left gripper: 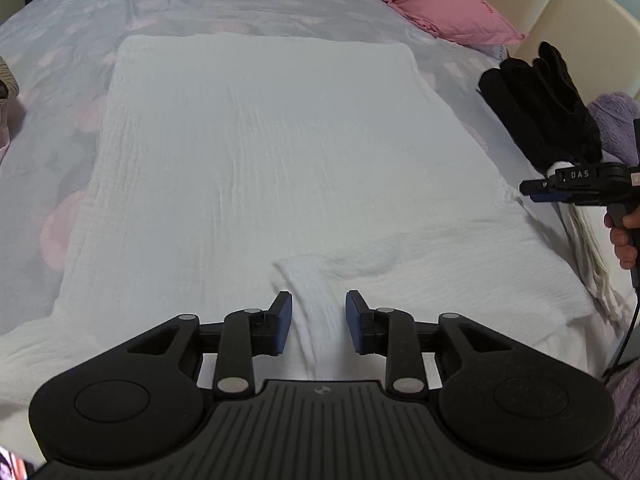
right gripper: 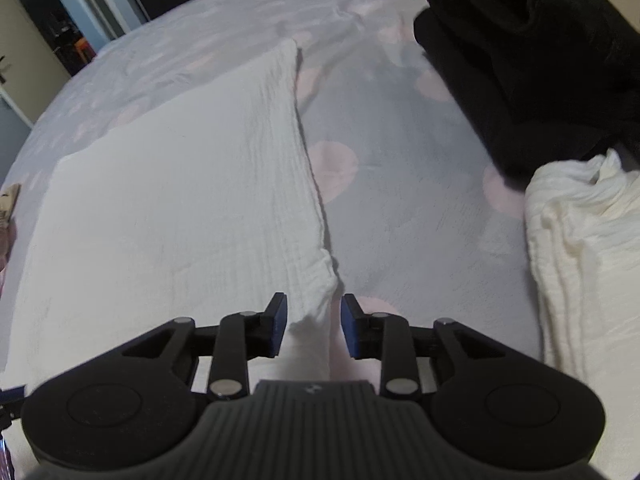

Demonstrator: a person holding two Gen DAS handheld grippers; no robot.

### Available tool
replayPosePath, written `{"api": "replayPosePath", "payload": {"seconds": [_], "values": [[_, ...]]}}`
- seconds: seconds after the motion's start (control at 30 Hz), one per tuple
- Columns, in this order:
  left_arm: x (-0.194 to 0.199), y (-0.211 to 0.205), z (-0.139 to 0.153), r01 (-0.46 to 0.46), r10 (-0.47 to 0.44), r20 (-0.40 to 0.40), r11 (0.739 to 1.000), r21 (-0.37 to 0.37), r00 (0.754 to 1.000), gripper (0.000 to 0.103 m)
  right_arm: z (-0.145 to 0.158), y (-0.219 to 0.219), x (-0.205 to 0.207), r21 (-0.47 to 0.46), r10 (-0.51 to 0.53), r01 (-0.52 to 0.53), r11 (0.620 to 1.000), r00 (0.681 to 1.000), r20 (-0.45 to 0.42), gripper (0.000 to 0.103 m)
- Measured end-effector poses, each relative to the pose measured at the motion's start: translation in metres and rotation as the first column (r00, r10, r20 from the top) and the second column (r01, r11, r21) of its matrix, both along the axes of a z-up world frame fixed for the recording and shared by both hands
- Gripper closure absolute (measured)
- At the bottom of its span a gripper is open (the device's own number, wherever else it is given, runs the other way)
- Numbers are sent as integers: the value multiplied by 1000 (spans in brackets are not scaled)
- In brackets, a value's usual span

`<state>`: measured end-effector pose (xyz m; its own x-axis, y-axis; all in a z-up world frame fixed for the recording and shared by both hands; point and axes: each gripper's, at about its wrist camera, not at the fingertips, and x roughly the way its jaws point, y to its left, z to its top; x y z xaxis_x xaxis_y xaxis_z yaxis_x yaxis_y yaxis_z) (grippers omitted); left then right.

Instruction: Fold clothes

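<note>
Left wrist view: our left tool (left gripper: 319, 322) sits released, pads apart, with a raised ridge of the white crinkled cotton cloth (left gripper: 260, 152) between them but not pinched. That cloth lies spread flat on the grey bed cover with pink dots (left gripper: 60, 60). Far right we see a pink pillow (left gripper: 436, 4) and a black folded garment (left gripper: 548, 104).

Right wrist view: our right tool (right gripper: 314, 326) is also released, straddling the cloth's near right corner. A cream folded fabric pile (right gripper: 588, 264) sits right.
</note>
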<state>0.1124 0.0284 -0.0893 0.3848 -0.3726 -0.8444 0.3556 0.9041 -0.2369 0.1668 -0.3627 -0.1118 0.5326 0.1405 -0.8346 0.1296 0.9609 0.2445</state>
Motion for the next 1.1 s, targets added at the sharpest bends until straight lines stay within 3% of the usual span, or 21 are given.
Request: {"api": "replayPosePath", "payload": {"seconds": [0.2,0.37,0.53,0.7,0.77,0.87,0.93,1.0,1.1], "values": [[-36,0,3,88,-88,7,996,9,996,64,11,-3,-34,-4,19,-19,1000,1000,13,70],[-61,-14,-7,184,-186,23,980,71,982,63,8,-11,-65,17,14,-13,1000,1000,-18,68],[-59,-17,-17,171,-174,30,982,83,984,63,2,-19,-95,71,-16,21,997,998,-60,68],[-54,-22,-24,184,-183,-20,976,115,983,95,16,-17,-124,35,7,-6,999,1000,-17,68],[-55,-21,-21,183,-182,-24,975,122,983,103,24,-16,-133,8,34,-34,999,999,8,66],[-55,-15,-10,170,-167,-39,982,87,985,103,29,-15,-145,-19,104,-104,994,994,16,59],[-59,-13,-2,177,-175,-27,978,107,984,103,25,-10,-154,-63,173,-172,983,985,2,53],[-63,-9,2,175,-173,-28,979,104,984,103,17,0,-163,-134,251,-252,958,968,-26,47],[-67,-5,4,159,-157,-26,980,123,987,103,1,13,-168,-262,312,-322,910,947,-80,47]]}}
